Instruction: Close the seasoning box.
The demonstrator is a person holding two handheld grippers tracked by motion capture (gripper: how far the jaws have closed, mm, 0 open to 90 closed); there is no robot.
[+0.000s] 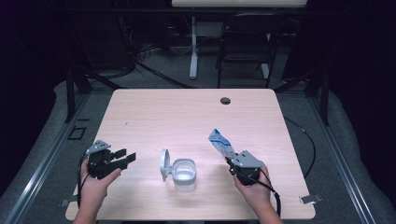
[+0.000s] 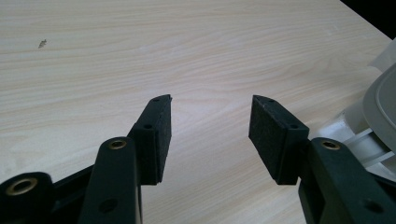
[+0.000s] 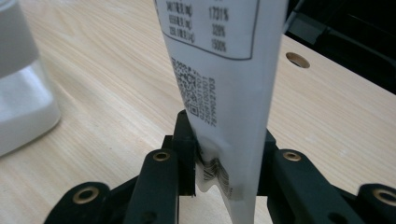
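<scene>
A white container (image 1: 184,174) with its round lid (image 1: 164,164) flipped open stands near the table's front middle; its edge (image 2: 373,116) shows at the right of the left gripper view and its body (image 3: 18,93) at the left of the right gripper view. My right gripper (image 1: 232,161) is shut on the bottom of a blue and white pouch (image 1: 221,143), which sticks up and away from it. In the right gripper view the pouch (image 3: 224,84) shows printed text and a code. My left gripper (image 1: 127,156) hovers left of the container, open, with bare table between its jaws (image 2: 210,135).
The light wooden table (image 1: 187,116) has a dark cable hole (image 1: 225,100) near its far edge (image 3: 298,59). A small dark speck (image 2: 42,44) lies on the wood. Behind the table stand a chair (image 1: 245,42) and a white desk leg (image 1: 193,51).
</scene>
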